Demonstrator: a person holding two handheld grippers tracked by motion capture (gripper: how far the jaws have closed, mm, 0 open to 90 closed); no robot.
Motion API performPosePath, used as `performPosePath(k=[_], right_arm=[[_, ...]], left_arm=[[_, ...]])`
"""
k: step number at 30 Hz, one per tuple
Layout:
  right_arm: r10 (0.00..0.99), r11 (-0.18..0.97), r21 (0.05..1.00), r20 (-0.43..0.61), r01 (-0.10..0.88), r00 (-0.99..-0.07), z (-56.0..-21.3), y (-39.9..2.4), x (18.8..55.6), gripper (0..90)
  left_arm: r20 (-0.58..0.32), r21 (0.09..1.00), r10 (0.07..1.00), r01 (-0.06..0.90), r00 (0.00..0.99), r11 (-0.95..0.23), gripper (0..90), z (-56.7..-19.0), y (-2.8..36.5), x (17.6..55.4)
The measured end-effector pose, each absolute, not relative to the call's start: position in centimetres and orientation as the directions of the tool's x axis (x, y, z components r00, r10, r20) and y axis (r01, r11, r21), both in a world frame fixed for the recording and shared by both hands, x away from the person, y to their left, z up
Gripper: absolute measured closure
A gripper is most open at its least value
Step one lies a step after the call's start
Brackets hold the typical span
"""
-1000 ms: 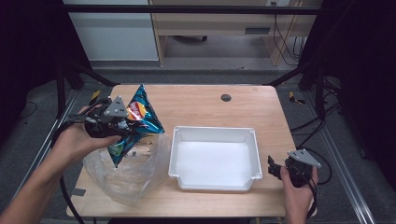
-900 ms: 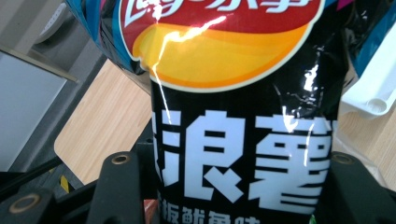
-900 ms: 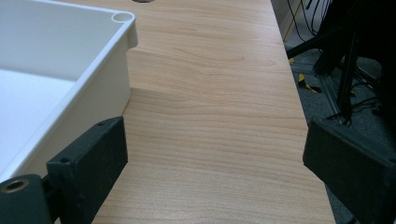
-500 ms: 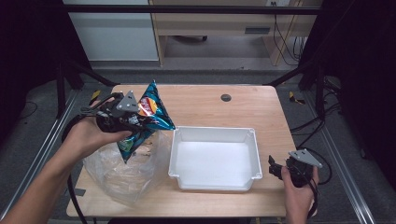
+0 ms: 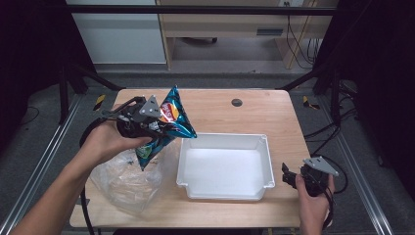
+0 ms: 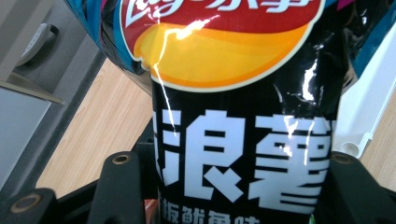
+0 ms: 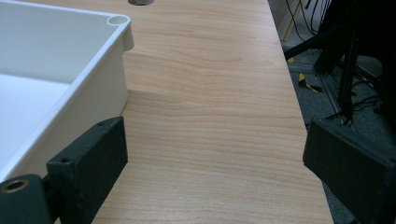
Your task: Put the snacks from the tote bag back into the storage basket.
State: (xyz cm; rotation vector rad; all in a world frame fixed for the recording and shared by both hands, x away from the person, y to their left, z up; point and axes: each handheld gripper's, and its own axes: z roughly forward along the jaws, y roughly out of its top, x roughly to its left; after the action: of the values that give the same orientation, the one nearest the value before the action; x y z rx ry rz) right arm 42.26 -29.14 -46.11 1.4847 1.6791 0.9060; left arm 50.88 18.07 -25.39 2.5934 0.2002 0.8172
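Note:
A blue and black crisp bag with a red and yellow logo hangs in the air over the table's left part, held by my left gripper, which is shut on it. In the left gripper view the crisp bag sits between the two black jaws, close to the lens. A white bin stands empty at the table's middle, just right of the bag. My right gripper rests near the front right corner, open, with bare wood between its jaws. The white bin's wall is to its left.
A clear plastic bag lies crumpled at the front left, under the held crisp bag. A small dark round hole marks the far side of the table. The right table edge runs close beside my right gripper.
My left gripper has carried the crisp bag up out of the clear plastic bag and rightwards, closer to the white bin. The right gripper has stayed in place.

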Motion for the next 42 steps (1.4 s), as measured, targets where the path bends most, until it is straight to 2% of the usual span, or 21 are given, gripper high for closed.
performPosePath(k=[21,42], right_arm=[[0.994,0.096,0.864,-0.06,0.495,-0.088,-46.0,-29.1,42.3,7.0],[0.995,0.096,0.865,-0.068,0.492,-0.075,-46.0,-29.3,42.3,6.9]], left_arm=[[0.519,0.429,0.235,-0.012,0.822,-0.903,46.2,-25.0,15.1,50.6],[0.485,0.408,0.177,-0.043,0.857,-0.912,46.2,-26.6,10.8,51.4]])
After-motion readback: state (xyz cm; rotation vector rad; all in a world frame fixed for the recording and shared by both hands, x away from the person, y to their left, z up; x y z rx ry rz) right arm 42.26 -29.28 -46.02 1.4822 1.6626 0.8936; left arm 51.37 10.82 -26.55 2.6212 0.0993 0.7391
